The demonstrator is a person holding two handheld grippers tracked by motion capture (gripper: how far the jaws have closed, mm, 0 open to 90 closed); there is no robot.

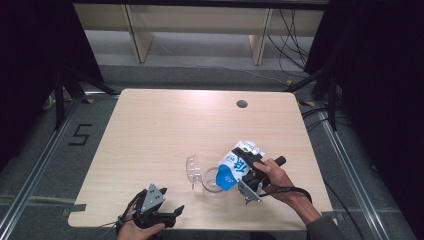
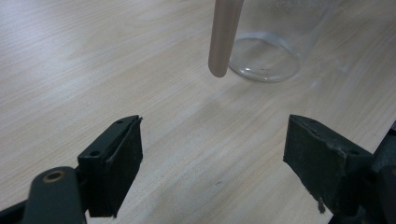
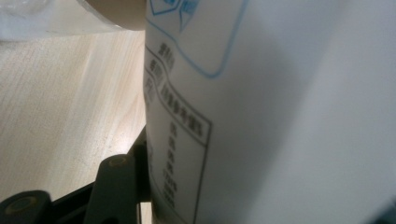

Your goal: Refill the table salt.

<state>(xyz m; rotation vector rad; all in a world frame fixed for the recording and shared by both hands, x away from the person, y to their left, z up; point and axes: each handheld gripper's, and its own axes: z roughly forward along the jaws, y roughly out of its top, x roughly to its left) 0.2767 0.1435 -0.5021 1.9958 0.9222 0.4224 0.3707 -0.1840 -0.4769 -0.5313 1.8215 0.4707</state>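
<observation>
A blue-and-white carton [image 1: 239, 162] is held tipped over a clear pitcher [image 1: 214, 181] near the front middle of the table [image 1: 165, 125], its blue top end lowered to the pitcher's mouth, its base raised toward the right; the tilt is judged to be for pouring. The carton is clamped between the jaws of the right gripper [image 1: 251, 172], which stand about half open on the carton's width; in the right gripper view the printed side of the carton [image 3: 261, 112] is seen pressed against the left jaw. The grip is taken across the carton's body, probably so that the spout end is left free over the rim. Whether anything flows cannot be told. A clear lid or handle part [image 1: 193, 169] stands up just left of the pitcher's mouth, touching it. The left gripper [image 1: 170, 212] is kept low at the front edge, well apart from the pitcher, its jaws wide open with nothing between them; in its own view the pitcher's glass base [image 2: 265, 58] and a pale rod-like part [image 2: 223, 37] beside it are seen ahead. It is judged to be parked clear of the pour, ready to steady the pitcher if needed. A round hole [image 1: 242, 104] is noted at the table's far side.
</observation>
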